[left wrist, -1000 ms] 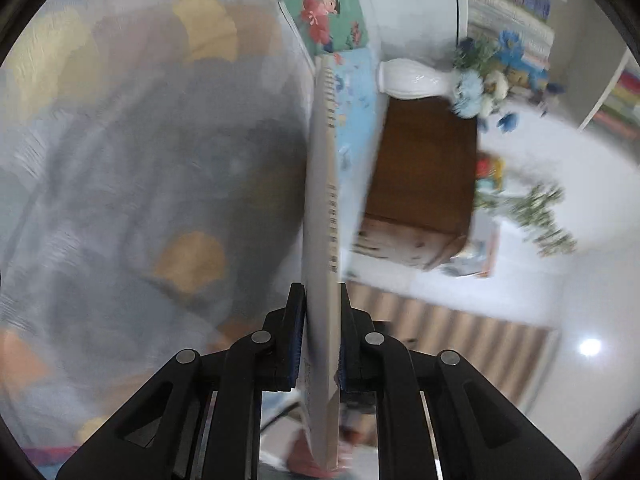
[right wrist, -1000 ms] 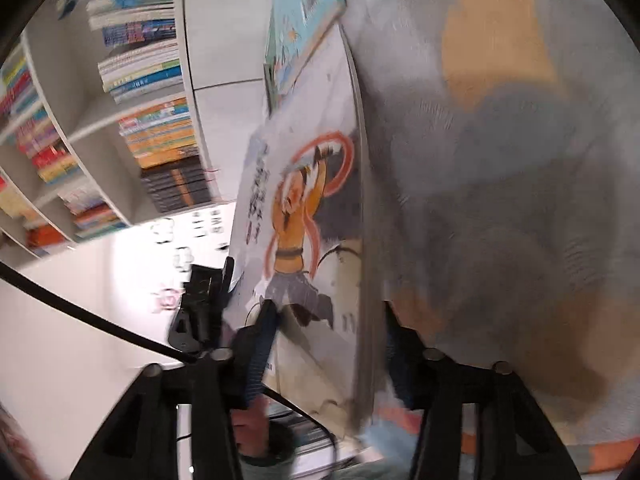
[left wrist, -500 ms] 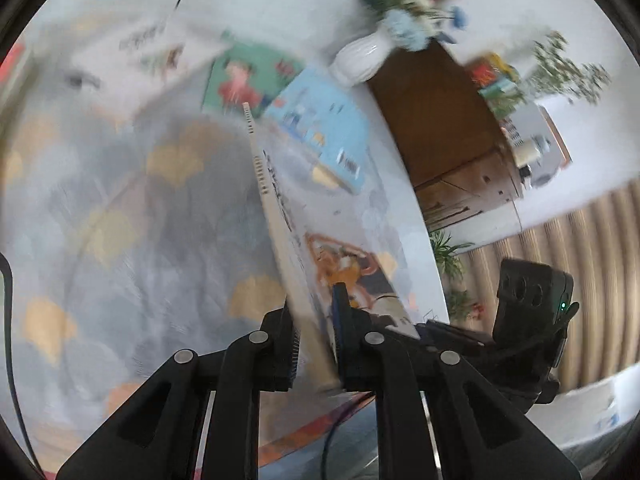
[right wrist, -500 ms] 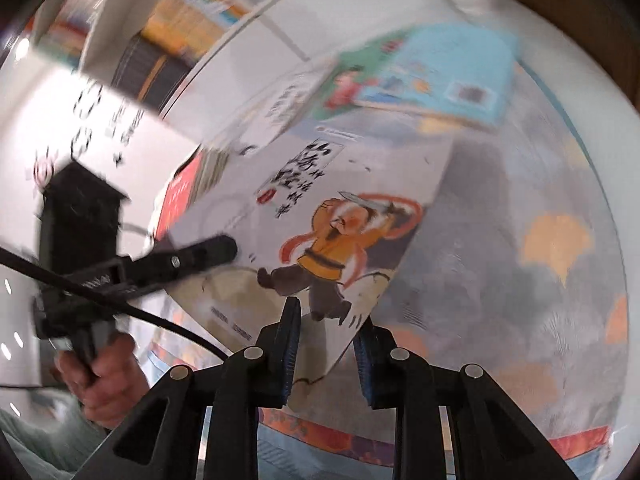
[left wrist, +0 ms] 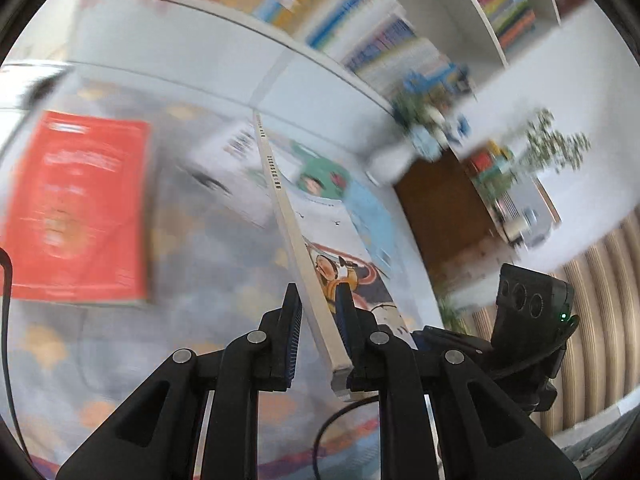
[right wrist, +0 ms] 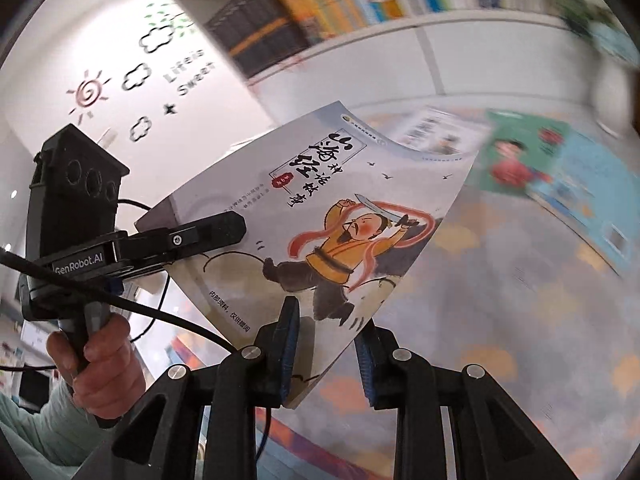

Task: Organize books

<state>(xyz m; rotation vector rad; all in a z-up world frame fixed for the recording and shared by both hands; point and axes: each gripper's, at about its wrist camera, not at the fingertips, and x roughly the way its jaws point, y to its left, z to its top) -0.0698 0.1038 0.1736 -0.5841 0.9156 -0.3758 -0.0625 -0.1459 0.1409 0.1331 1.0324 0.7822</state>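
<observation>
A thin illustrated book [right wrist: 340, 216], its cover showing a sword-waving man in a yellow robe, hangs in the air above a grey patterned rug [left wrist: 208, 264]. Both tools reach it. The left gripper [left wrist: 318, 328] has the spine edge between its fingers, which stand slightly parted: the right finger touches the cover, the left finger stands just clear of the spine. Seen from the right wrist, that same tool pinches the book's left edge, held by a person's hand [right wrist: 100, 364]. The right gripper [right wrist: 326, 344] straddles the book's lower corner; its left finger lies against the cover, while the right finger is hidden behind the page, so I cannot tell whether it is clenched.

Lying on the rug are a red book [left wrist: 76, 208] to the left, and a green book [right wrist: 520, 156] and a light blue book [right wrist: 600, 200] beyond. A white bookshelf [left wrist: 360, 40] packed with volumes stands behind them, with a brown cabinet [left wrist: 440, 216] and blurred flowers [left wrist: 428, 120] nearby.
</observation>
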